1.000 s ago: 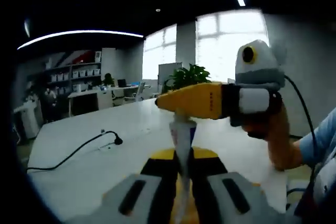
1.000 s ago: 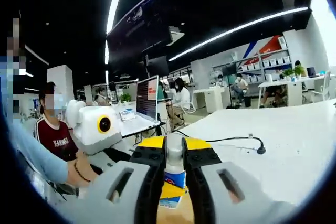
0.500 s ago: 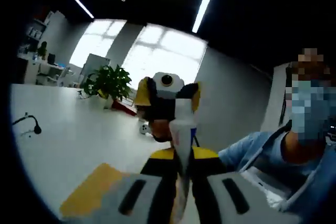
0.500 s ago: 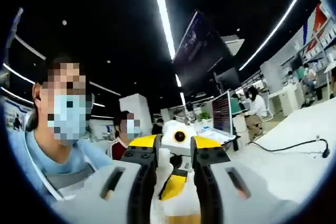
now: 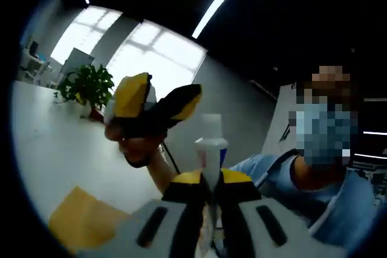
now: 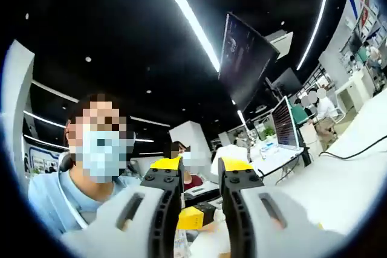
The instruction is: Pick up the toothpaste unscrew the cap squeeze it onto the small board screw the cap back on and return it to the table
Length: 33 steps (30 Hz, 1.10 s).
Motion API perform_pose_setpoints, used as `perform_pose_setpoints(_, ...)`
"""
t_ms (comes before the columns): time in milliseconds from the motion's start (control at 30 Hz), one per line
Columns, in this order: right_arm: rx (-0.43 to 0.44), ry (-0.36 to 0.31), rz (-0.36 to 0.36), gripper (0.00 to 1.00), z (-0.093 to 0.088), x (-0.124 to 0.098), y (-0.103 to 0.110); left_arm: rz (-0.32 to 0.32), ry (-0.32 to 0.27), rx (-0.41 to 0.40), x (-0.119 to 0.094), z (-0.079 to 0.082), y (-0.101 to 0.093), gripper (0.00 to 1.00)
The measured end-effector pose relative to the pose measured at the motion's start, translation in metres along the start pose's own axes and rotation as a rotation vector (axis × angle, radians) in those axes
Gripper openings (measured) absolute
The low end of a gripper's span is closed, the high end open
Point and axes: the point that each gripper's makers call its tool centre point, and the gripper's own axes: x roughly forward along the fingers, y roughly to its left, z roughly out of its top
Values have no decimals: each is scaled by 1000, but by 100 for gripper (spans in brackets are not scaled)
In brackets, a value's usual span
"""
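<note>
Clamped on the toothpaste tube [image 5: 210,149], the left gripper [image 5: 208,194] holds it nozzle-up near the person's chest; the right gripper [image 6: 198,176] shows a gap, nothing visibly between. Judged risk: squeezing too hard here spills paste before reaching the yellow board [image 5: 84,222].

An open-plan office — white desks [image 6: 338,179], a laptop [image 6: 283,126] at two o'clock, ceiling strip lights [image 6: 187,19], a potted plant [image 5: 87,86].
</note>
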Motion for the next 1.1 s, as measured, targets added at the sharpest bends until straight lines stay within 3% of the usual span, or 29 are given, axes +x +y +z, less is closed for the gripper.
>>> perform_pose_setpoints(33, 8, -6, 41, 24, 0, 1, 5, -13, -4, -3, 0, 1, -2, 8)
perform_pose_setpoints(133, 19, 45, 63, 25, -12, 4, 8, -33, -12, -20, 0, 2, -5, 8)
perform_pose_setpoints(200, 52, 32, 113, 25, -13, 6, 15, -43, 0, -20, 3, -2, -6, 8)
perform_pose_setpoints(267, 84, 36, 151, 25, -26, 10, 26, -41, 0, -29, 4, -4, -4, 8)
perform_pose_setpoints(467, 77, 89, 198, 25, -46, 14, 36, -68, -16, -87, 4, -4, -2, 8)
perform_pose_setpoints(533, 97, 95, 219, 20, -50, 17, 41, -69, -11, -107, 5, -7, 0, 8)
perform_pose_setpoints(600, 164, 106, 222, 13, -54, 18, 46, -59, -10, -117, 5, -9, 4, 8)
perform_pose_setpoints(667, 181, 100, 155, 12, -54, 20, 37, -33, -28, -111, 3, -4, 7, 7)
perform_pose_setpoints(733, 136, 108, 95, 11, -53, 20, 31, 40, -41, -80, -1, 2, 17, 7)
perform_pose_setpoints(767, 124, 120, 56, 11, -54, 19, 27, 109, -29, -44, -5, 4, 25, 7)
perform_pose_setpoints(867, 90, 155, -114, 10, -58, 15, 7, 273, -15, 13, -16, 7, 42, 7)
perform_pose_setpoints(933, -4, 175, -190, 10, -59, 13, -1, 381, -11, 56, -23, 9, 56, 7)
perform_pose_setpoints(1033, -85, 257, -389, 9, -67, 4, -20, 567, 36, 135, -38, 9, 79, 7)
perform_pose_setpoints(1100, -163, 292, -459, 9, -72, 5, -25, 642, 52, 171, -44, 9, 88, 7)
